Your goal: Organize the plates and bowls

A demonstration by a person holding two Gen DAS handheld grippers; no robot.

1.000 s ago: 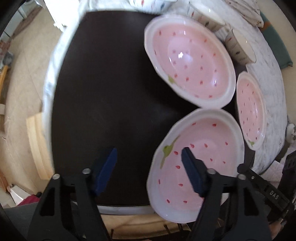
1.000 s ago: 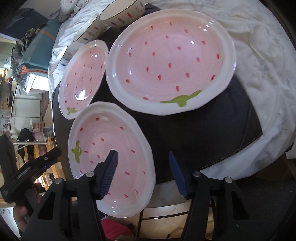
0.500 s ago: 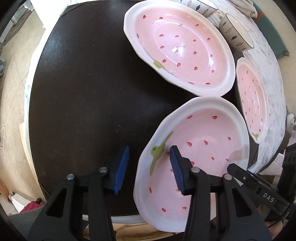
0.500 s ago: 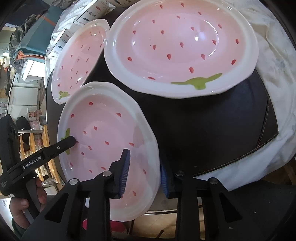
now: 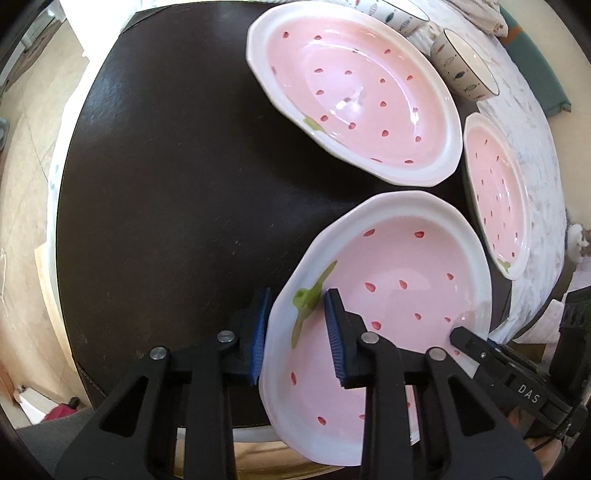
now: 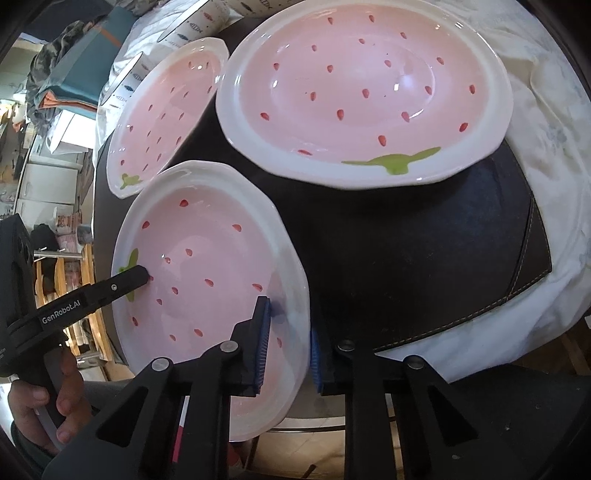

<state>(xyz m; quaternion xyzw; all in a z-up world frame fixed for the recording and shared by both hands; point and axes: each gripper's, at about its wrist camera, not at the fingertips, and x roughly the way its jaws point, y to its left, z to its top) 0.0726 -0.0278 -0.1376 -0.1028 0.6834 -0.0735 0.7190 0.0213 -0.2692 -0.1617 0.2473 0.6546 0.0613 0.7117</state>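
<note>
Three pink strawberry-pattern plates with white rims lie on a dark round mat (image 5: 166, 177). My left gripper (image 5: 297, 334) is shut on the rim of the near plate (image 5: 399, 266), by its green stem mark. My right gripper (image 6: 288, 343) is shut on the opposite rim of the same plate (image 6: 207, 258). The large plate (image 5: 362, 99) lies beyond it and also shows in the right wrist view (image 6: 362, 88). A third plate (image 5: 495, 192) lies at the mat's edge and shows in the right wrist view (image 6: 166, 110) too.
Small white bowls with fish prints (image 5: 465, 70) stand behind the plates, also in the right wrist view (image 6: 192, 26). A white tablecloth (image 6: 546, 110) covers the table under the mat. Folded teal cloth (image 5: 543, 74) lies at the far edge.
Both grippers have closed from open onto opposite rims of the near plate, which now sits tilted and closer to both cameras.
</note>
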